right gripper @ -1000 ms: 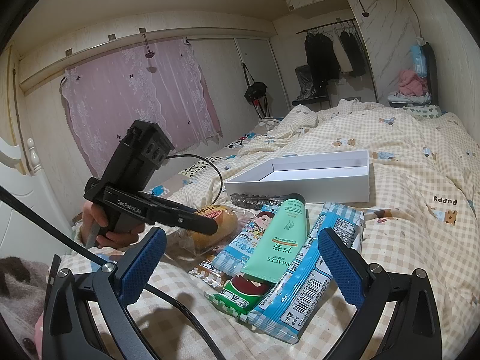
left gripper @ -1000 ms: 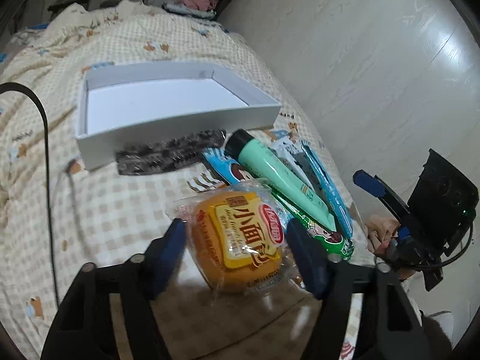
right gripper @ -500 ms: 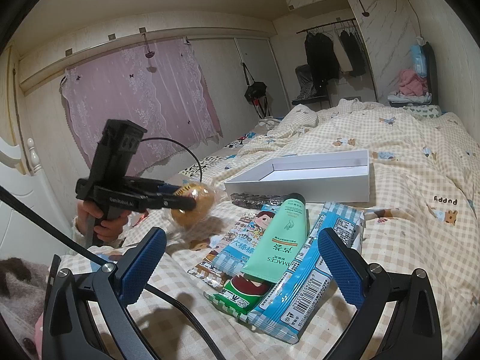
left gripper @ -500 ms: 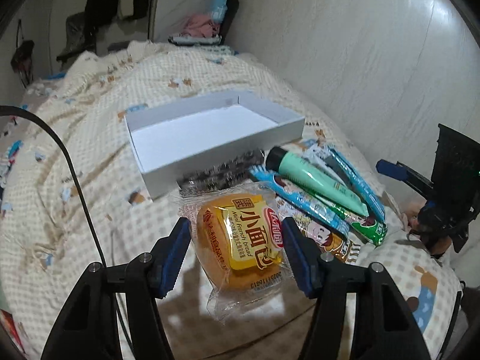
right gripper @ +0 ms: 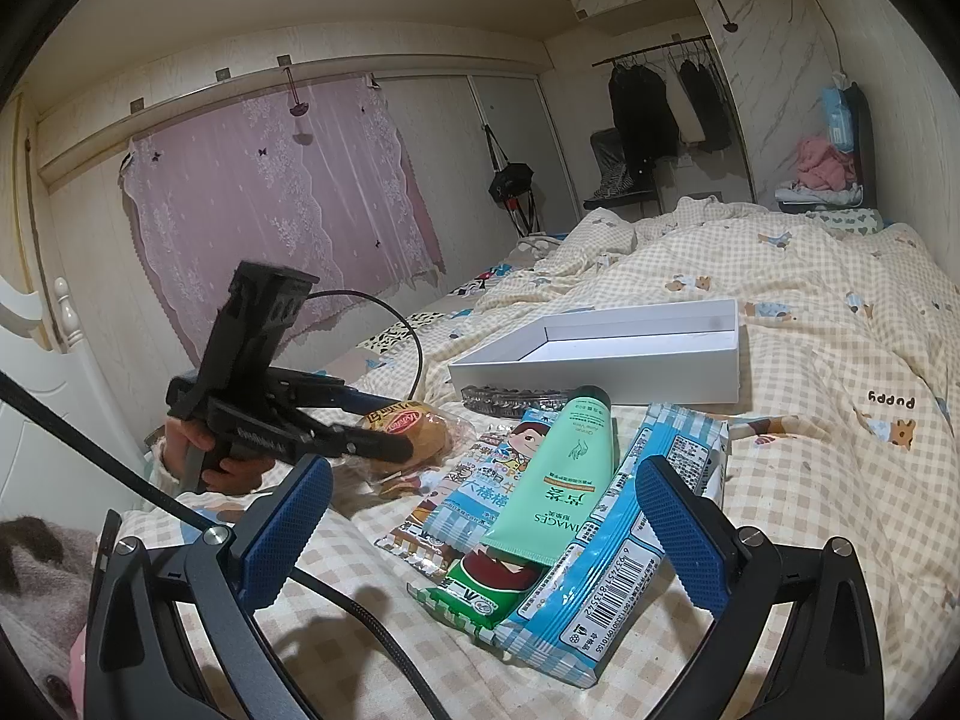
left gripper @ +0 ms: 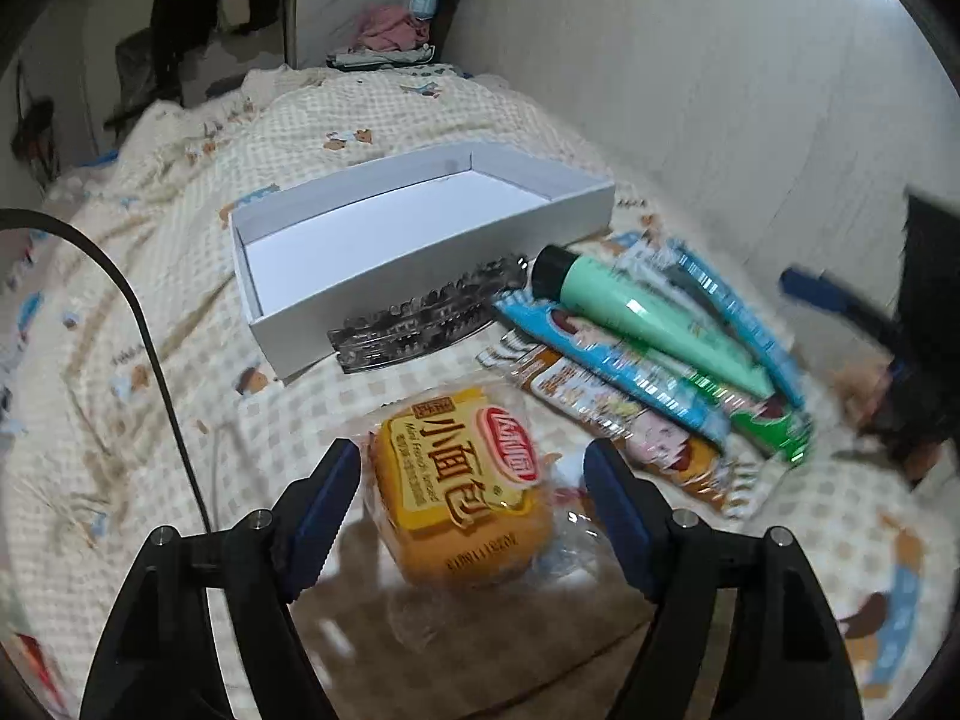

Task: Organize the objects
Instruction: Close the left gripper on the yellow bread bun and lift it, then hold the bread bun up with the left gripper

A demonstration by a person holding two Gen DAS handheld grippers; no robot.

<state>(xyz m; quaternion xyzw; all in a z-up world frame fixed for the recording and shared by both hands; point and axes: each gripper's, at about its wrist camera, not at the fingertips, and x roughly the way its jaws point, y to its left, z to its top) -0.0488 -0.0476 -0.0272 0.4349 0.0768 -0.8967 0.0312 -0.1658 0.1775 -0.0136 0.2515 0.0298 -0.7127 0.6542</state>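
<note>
On a checked bed cover [left gripper: 150,276], the left claw [left gripper: 471,495] has just been opening; a wrapped bun [left gripper: 462,495] sits between its blue pads, which stand clear of it. Farther off lies an empty white box [left gripper: 432,252], with a green tube [left gripper: 636,312] atop snack packets [left gripper: 606,396] to the right. The right claw [right gripper: 483,531] hangs open over those packets.

On the checked bedspread I count one shallow white cardboard box [right gripper: 606,354] at centre frame, one clear ridged plastic hair clip [right gripper: 510,401] just below it, one mint-green squeeze tube with a black cap [right gripper: 561,474], and one wrapped orange bread bun [left gripper: 462,492] at lower centre. The flat foil snack packets [right gripper: 624,552], lower right, number at least three, overlapped so the exact count is unclear.
</note>
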